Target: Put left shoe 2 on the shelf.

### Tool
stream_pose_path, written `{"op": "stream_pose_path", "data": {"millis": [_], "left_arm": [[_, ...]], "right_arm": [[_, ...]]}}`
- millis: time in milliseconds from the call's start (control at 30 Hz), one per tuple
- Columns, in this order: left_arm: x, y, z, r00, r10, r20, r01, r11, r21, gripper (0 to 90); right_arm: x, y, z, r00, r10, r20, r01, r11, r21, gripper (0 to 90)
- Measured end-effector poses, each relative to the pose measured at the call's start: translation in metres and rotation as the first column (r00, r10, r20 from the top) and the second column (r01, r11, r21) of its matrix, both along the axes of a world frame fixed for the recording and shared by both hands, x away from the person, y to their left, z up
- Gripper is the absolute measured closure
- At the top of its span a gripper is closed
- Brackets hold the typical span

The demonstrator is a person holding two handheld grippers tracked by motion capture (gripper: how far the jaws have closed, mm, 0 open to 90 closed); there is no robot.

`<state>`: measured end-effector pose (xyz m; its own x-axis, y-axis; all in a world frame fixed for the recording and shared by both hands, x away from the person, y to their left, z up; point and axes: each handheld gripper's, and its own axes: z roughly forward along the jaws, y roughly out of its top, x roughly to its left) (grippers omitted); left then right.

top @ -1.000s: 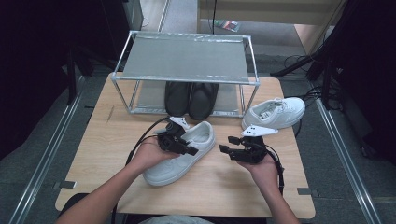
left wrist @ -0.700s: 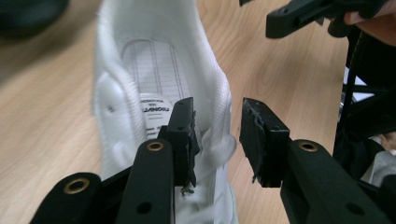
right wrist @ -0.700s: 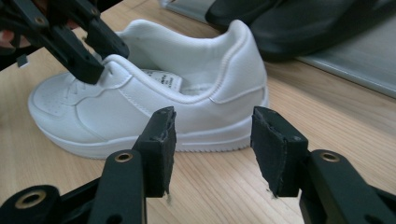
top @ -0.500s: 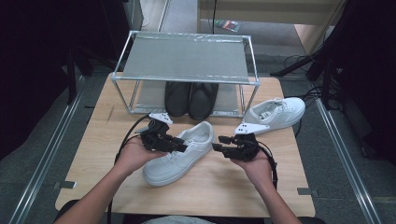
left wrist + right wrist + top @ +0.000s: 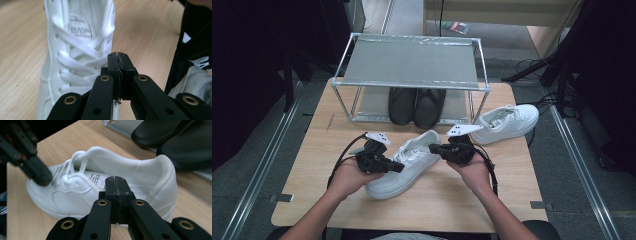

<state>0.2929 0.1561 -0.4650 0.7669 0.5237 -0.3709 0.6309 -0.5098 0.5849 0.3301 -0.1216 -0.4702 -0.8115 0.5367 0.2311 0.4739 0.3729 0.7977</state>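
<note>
A white sneaker lies on its sole mid-table, toe toward the person. My left gripper hovers over its laces. Its jaws have just been closing and are shut, and a thin white lace strand hangs out beneath the pads. My right gripper points at the shoe's heel collar from the right. Its jaws have also just been closing and are shut; I cannot tell whether anything is pinched. The left gripper appears by the laces in the right gripper view.
A second white sneaker sits at the table's right edge. A wire rack stands at the back, with a pair of black shoes on its lower level. Bare wood lies left of the hands.
Both hands have shifted left along the sneaker. Both pairs of jaws, apart before, are now together.
</note>
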Motion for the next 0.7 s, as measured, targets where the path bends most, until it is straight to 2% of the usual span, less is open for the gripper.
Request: {"op": "stream_pose_path", "data": {"millis": [100, 133, 200, 367, 700], "left_arm": [[-0.001, 0.000, -0.003, 0.9999, 0.011, 0.002, -0.011, 0.9999, 0.011, 90.0], [-0.002, 0.000, -0.005, 0.9998, 0.018, 0.004, -0.018, 0.9998, 0.010, 90.0], [-0.002, 0.001, -0.005, 0.9998, 0.018, 0.011, -0.018, 0.9997, 0.018, 90.0], [-0.004, 0.001, -0.006, 0.9997, 0.015, 0.021, -0.015, 0.9997, 0.019, 90.0], [0.001, 0.002, -0.009, 0.9999, 0.005, 0.016, -0.006, 0.9999, 0.015, 90.0]], "right_arm": [[0.004, 0.004, -0.003, 0.9999, 0.003, -0.015, -0.003, 1.000, -0.005, 90.0], [0.008, 0.008, -0.007, 0.9994, 0.011, -0.033, -0.012, 1.000, -0.025, 90.0], [0.010, 0.010, -0.009, 0.9992, 0.010, -0.039, -0.011, 0.999, -0.036, 90.0], [0.013, 0.011, -0.010, 0.9984, 0.012, -0.056, -0.015, 0.999, -0.038, 90.0], [0.010, 0.008, -0.012, 0.9972, -0.003, -0.075, 0.001, 1.000, -0.026, 90.0]]}}
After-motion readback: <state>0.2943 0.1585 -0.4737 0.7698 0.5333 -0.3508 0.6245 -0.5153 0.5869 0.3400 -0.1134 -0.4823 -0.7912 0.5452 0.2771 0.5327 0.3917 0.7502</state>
